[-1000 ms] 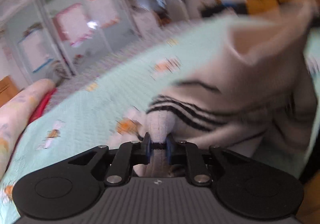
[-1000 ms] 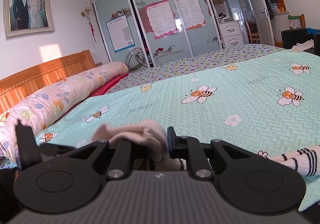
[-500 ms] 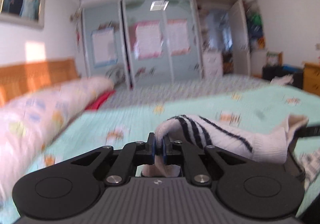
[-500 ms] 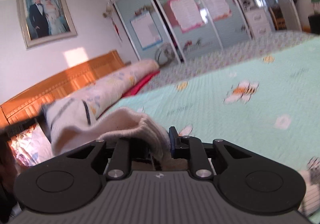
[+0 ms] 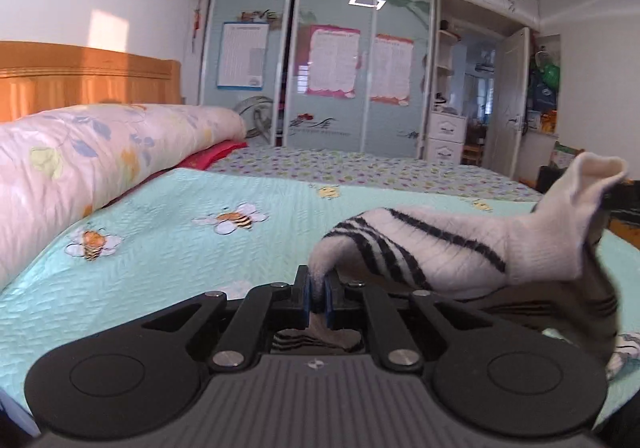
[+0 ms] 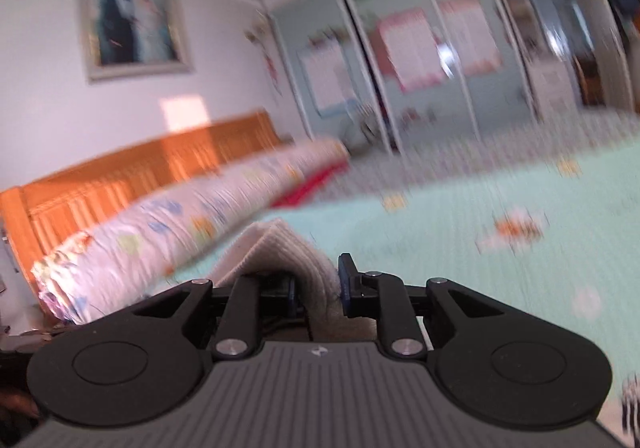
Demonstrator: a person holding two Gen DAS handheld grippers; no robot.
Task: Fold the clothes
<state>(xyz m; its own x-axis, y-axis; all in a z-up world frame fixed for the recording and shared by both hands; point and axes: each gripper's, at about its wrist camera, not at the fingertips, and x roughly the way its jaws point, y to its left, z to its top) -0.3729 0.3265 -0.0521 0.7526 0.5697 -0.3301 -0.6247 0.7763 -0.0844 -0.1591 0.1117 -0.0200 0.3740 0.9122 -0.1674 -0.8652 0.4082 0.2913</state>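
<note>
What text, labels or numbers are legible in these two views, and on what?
Nothing reads for certain.
Lettering under the heart motif on the wardrobe door: too small to read.
Blue chart, pink chart, orange chart on the doors: print too small.
Small mark on the left gripper housing: a logo, no letters.
Right wrist view: blurred.

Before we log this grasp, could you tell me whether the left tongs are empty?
No, the left tongs are clamped on the white, black-striped sock, held above the bee-print bedspread.
</note>
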